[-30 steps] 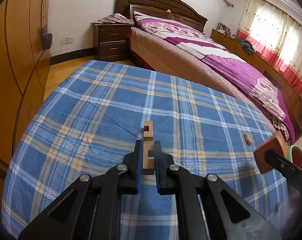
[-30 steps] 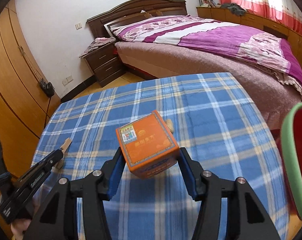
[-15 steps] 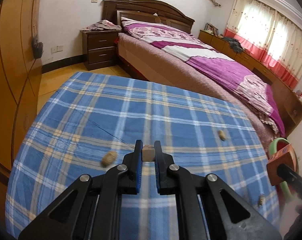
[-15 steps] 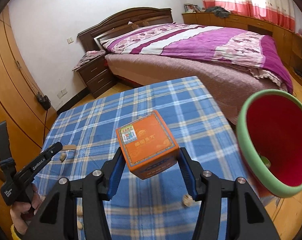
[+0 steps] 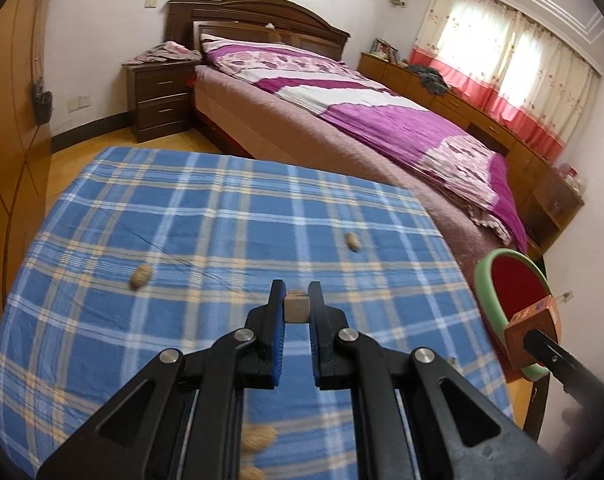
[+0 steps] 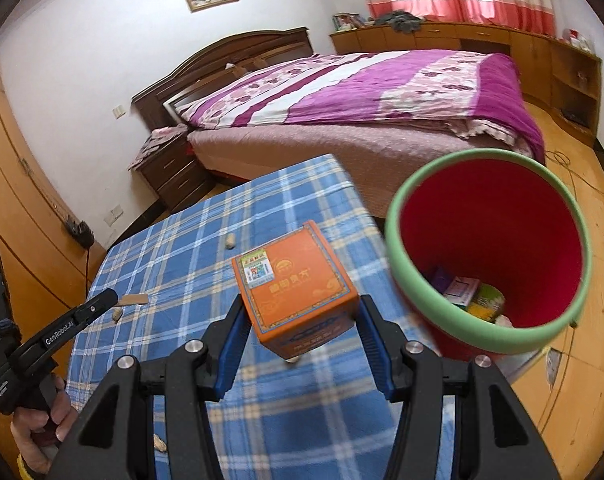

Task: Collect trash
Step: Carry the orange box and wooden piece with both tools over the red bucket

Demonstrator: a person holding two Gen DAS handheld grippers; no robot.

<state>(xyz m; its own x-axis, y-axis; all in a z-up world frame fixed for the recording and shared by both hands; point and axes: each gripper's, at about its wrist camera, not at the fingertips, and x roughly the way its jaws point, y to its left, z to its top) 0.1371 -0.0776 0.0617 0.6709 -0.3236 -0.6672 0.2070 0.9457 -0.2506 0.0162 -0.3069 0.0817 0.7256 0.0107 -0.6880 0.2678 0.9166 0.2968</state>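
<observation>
Mid-cleanup: right tool pinches an orange box beside the red bin, which holds some trash. Left tool is pressed onto a wood strip. Several peanuts remain on the bench.

The left gripper pointed down over the blue plaid surface, clamped on a small wooden piece. The right gripper clasped an orange cardboard box above that surface's edge.
</observation>
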